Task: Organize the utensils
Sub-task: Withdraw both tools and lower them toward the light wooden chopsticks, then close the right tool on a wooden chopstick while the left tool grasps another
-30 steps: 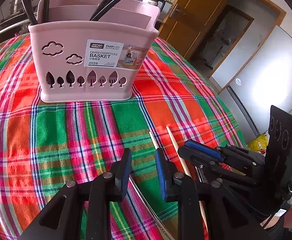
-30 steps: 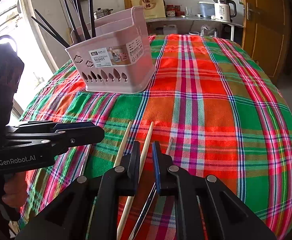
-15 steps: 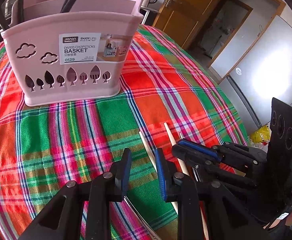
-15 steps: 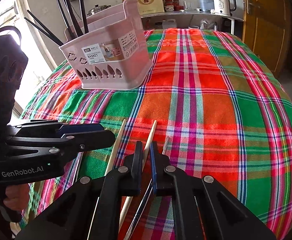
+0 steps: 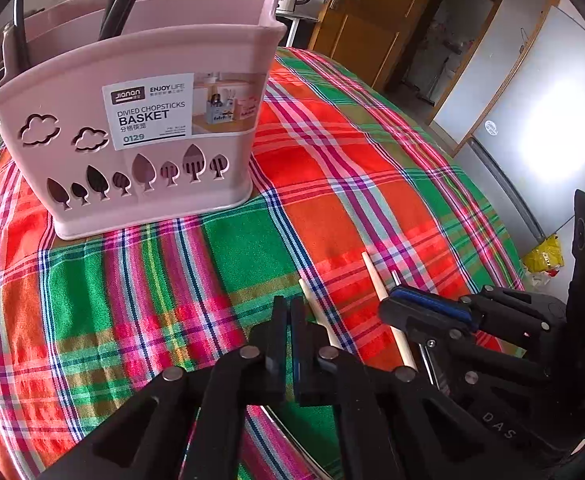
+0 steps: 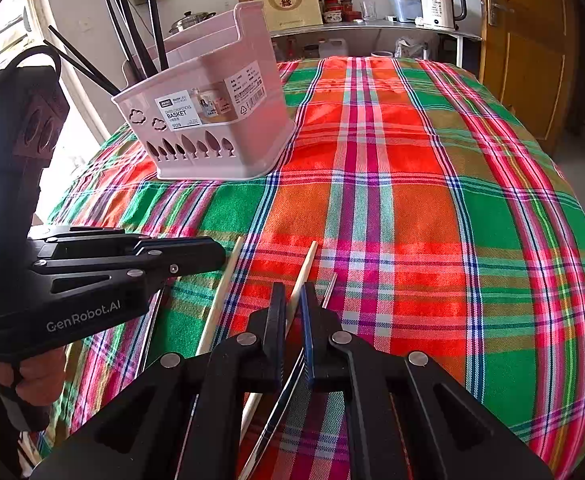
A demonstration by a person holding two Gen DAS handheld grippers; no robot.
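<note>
A pink divided basket stands on the plaid tablecloth with black chopsticks upright in it. Two wooden chopsticks lie near the table's front. My right gripper is shut on one wooden chopstick, which runs between its pads. The other wooden chopstick lies free between the two grippers. My left gripper is shut just left of that chopstick, and nothing shows between its pads.
A thin metal utensil lies beside the held chopstick, and another lies under the left gripper. A person's hand holds the left gripper. Behind the table are a shelf with a kettle and a wooden door.
The left gripper's jaws went from apart to closed, and it drifted toward the chopsticks. The right gripper's jaws narrowed onto the wooden chopstick and it stayed in place.
</note>
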